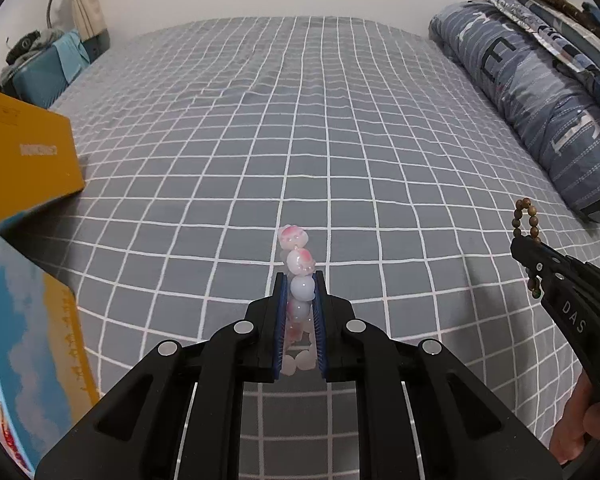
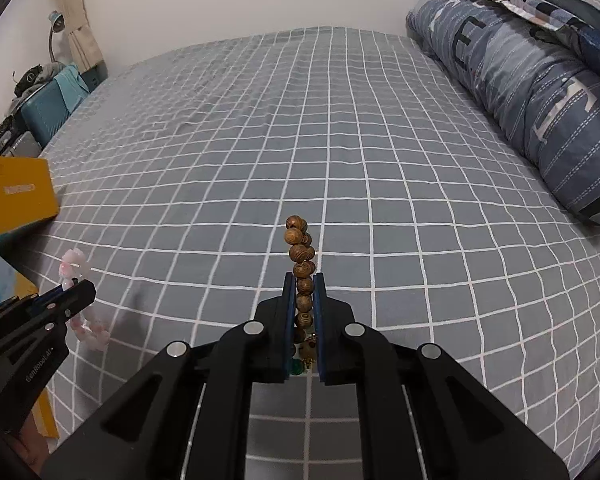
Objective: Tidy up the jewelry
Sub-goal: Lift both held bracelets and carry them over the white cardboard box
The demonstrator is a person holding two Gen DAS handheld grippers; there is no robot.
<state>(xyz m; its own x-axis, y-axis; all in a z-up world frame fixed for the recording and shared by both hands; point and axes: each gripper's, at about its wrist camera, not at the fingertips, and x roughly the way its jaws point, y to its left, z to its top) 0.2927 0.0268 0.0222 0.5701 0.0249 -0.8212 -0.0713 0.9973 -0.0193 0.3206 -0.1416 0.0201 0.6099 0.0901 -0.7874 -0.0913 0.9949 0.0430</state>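
Note:
My left gripper (image 1: 300, 280) is shut on a pink and white bead bracelet (image 1: 296, 246) and holds it above the grey checked bed sheet (image 1: 300, 120). My right gripper (image 2: 303, 280) is shut on a brown wooden bead bracelet (image 2: 300, 248), also held above the sheet. In the left wrist view the right gripper (image 1: 518, 242) is at the right with the wooden bracelet (image 1: 524, 216) sticking up from it. In the right wrist view the left gripper (image 2: 74, 286) is at the lower left with the pink bracelet (image 2: 74, 264) looped through it.
A yellow box (image 1: 32, 164) lies at the left edge of the bed, with a blue and yellow box (image 1: 32, 360) nearer to me. A rolled blue quilt (image 1: 540, 92) lies along the right side. A teal case (image 2: 48, 112) stands beyond the bed at the far left.

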